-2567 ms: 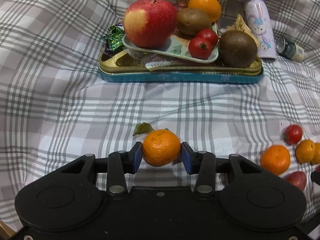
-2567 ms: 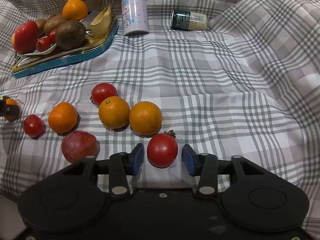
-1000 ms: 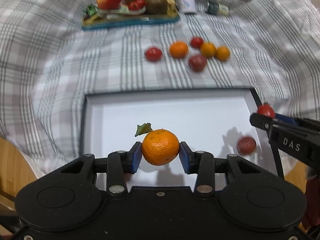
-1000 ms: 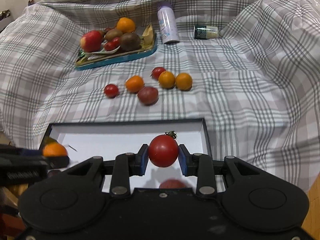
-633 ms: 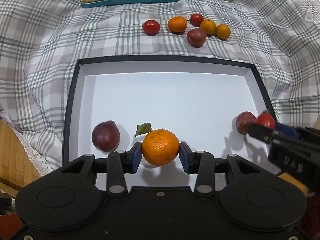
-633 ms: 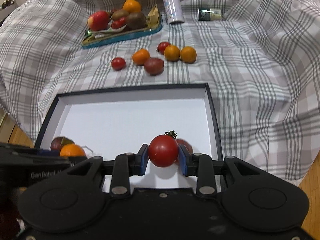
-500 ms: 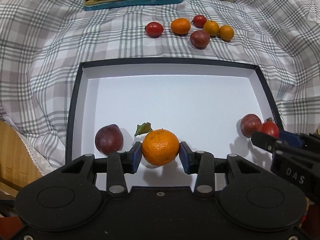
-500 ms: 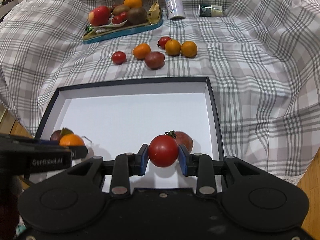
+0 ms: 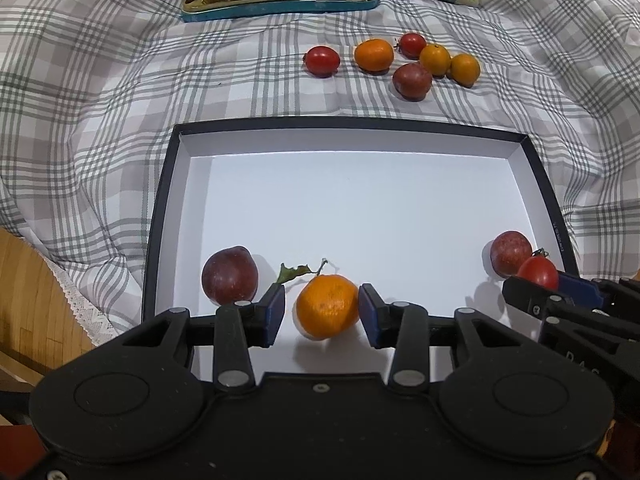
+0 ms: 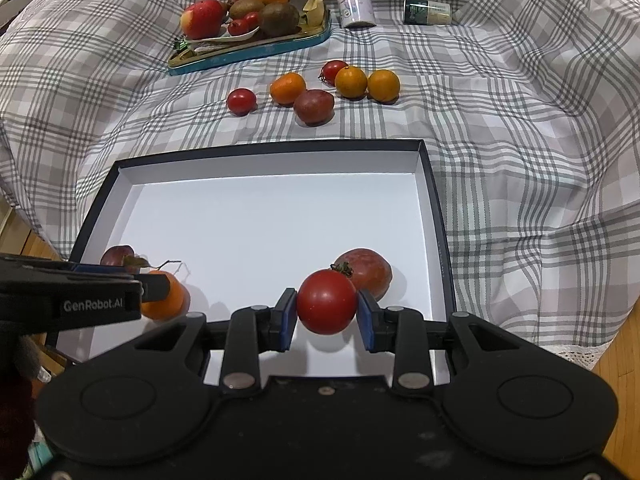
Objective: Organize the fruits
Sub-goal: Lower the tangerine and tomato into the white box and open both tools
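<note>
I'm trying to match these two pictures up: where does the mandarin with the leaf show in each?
Left wrist view: the mandarin sits bottom centre, on the box floor between the left tool's open pads.
Right wrist view: the mandarin is at lower left, half hidden behind that tool.
Shared landmark: the dark plum beside it.

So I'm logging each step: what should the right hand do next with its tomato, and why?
Probably open the right gripper: its fingers clamp the tomato low over the white box floor, beside a plum.
</note>
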